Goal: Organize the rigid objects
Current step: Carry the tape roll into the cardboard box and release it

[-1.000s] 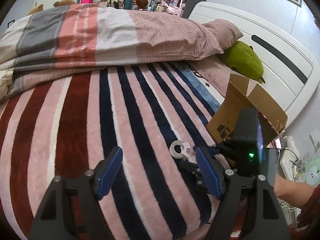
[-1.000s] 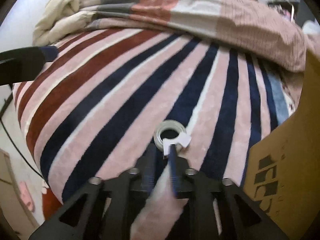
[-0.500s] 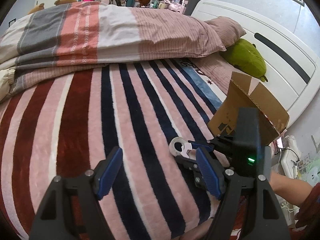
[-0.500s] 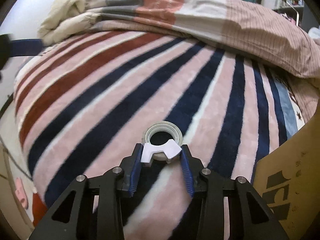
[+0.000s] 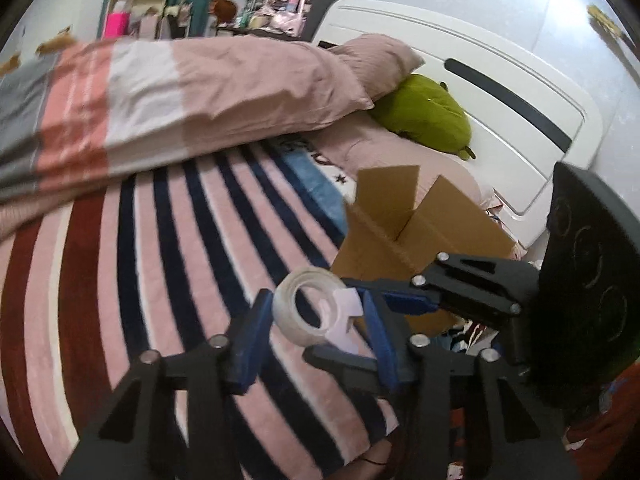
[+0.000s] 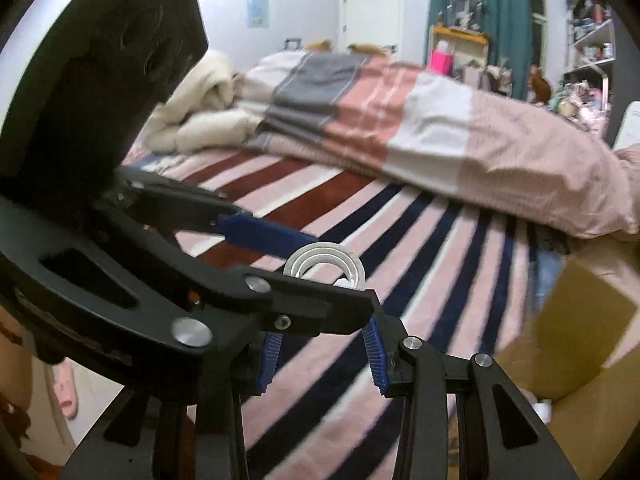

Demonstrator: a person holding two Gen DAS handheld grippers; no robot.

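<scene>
**Tape roll held over the bed between two grippers**

The bed fills most of the room, its white headboard at the far end. A pink, white and grey duvet lies bunched across the bed's middle. On the near side of it spreads a plush blanket striped in pink, navy and dark red. An open cardboard box stands at the bed's side edge towards the headboard end, flaps up. A green plush toy lies against the headboard, just beside a pink pillow.

Both tools meet above the blanket, near that same side edge and just beside the box. The left hand-held gripper has its blue pads closed in on the tape roll, one against the ring's outer wall and the other against the white tab on its far side, so it is grasping the roll. The right hand-held gripper reaches in from the box side and crosses the left one. Its pads stand apart, but their tips are hidden behind the left tool's finger, so I cannot tell whether they are gripping the tab.

The tape roll is clear with a white tab and is tilted on edge. It hangs in the air above the striped blanket, apart from it, and outside the box.
</scene>
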